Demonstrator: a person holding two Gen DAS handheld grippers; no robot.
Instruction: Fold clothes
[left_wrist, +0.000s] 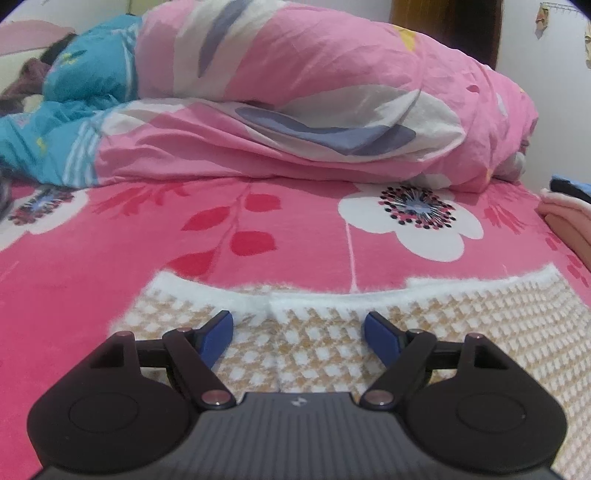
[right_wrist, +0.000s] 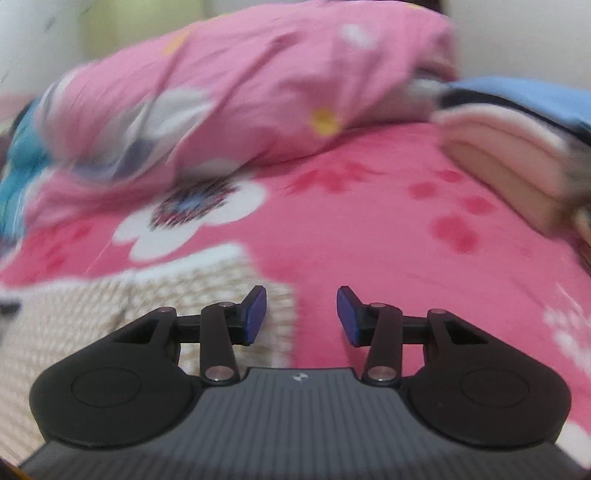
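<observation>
While both grippers hover empty, the checked garment (left_wrist: 369, 343) lies flat at the bed's near edge, apparently unfolded.
Left gripper (left_wrist: 298, 334) gapes wide above it; right gripper (right_wrist: 301, 314), half-open, straddles its right edge; folded clothes (right_wrist: 509, 162) wait at the bed's far right.

Checked tan-and-white garment (left_wrist: 369, 332) with fuzzy white hem, spread flat on the bed; fills lower centre and right of left wrist view, lower left (right_wrist: 110, 306) of right wrist view.
</observation>
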